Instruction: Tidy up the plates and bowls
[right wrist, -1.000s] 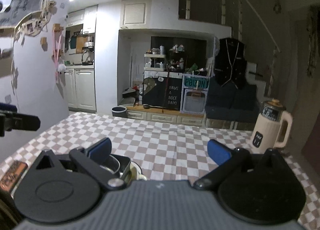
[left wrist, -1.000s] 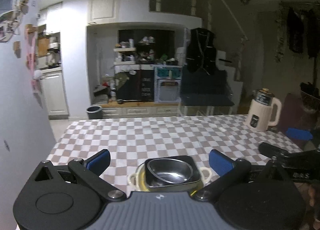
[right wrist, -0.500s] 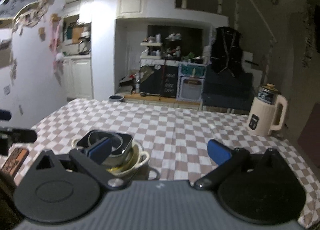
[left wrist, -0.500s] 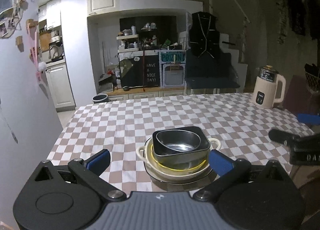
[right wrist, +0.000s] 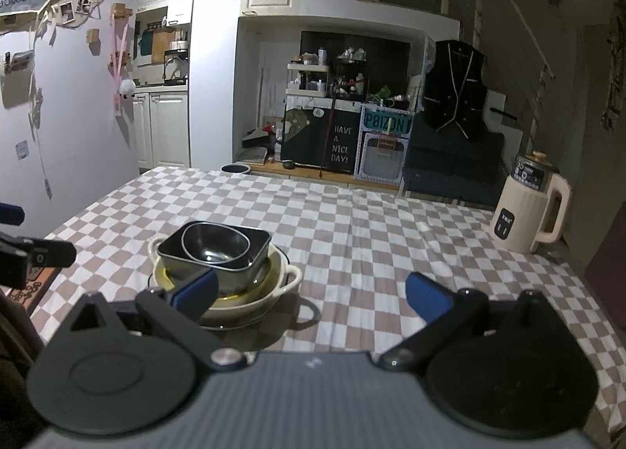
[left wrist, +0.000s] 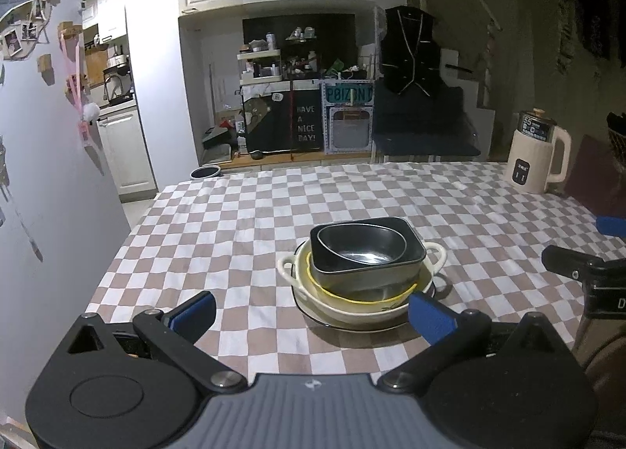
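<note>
Since the earlier frame, both tongs have drawn back from the stack (left wrist: 364, 273). Left tongs (left wrist: 313, 312) and right tongs (right wrist: 311, 292) gape wide, empty. Stack sits mid-counter (left wrist: 234, 222), at my left tongs' 12 o'clock. Stacking seems finished; next I'd withdraw.

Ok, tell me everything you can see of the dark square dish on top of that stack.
The dark square dish is black or dark grey, matte, with rounded corners and upright walls. It sits tilted inside the cream two-handled bowl, which rests on a dark-rimmed plate. A smaller shiny dark oval bowl is nested inside it, leaning toward one corner. A yellow rim shows just beneath it. Neither gripper touches it.
</note>
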`<state>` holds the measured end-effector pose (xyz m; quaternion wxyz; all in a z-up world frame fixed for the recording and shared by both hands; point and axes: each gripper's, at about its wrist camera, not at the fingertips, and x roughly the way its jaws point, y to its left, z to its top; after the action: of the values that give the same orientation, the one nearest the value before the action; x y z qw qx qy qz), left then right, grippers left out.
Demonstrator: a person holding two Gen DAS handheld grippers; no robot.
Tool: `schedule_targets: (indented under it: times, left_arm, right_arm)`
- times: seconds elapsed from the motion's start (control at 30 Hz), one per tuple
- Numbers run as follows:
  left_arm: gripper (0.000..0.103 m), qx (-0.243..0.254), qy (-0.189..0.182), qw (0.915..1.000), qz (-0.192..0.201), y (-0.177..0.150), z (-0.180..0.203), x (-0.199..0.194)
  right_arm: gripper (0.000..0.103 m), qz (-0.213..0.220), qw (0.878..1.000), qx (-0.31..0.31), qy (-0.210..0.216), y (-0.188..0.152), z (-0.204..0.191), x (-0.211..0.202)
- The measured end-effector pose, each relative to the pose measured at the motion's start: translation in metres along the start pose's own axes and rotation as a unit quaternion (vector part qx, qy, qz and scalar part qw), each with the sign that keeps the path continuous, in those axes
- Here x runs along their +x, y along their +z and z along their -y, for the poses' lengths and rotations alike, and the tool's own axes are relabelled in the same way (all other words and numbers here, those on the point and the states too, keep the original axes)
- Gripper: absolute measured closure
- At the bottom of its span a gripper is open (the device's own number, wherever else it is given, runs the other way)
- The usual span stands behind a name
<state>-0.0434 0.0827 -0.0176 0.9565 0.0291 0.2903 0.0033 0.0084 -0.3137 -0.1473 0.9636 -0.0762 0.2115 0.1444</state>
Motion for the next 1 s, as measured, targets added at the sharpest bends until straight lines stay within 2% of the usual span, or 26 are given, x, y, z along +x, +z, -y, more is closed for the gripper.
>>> schedule_targets:
  times: [1.0]
  left_arm:
    - [0.0, 0.003, 0.001, 1.0, -0.002, 0.0003, 0.0036, 0.0033]
  right_arm:
    - [0.0, -0.007, 1.0, -0.005, 0.005, -0.0055, -0.0028, 0.0046]
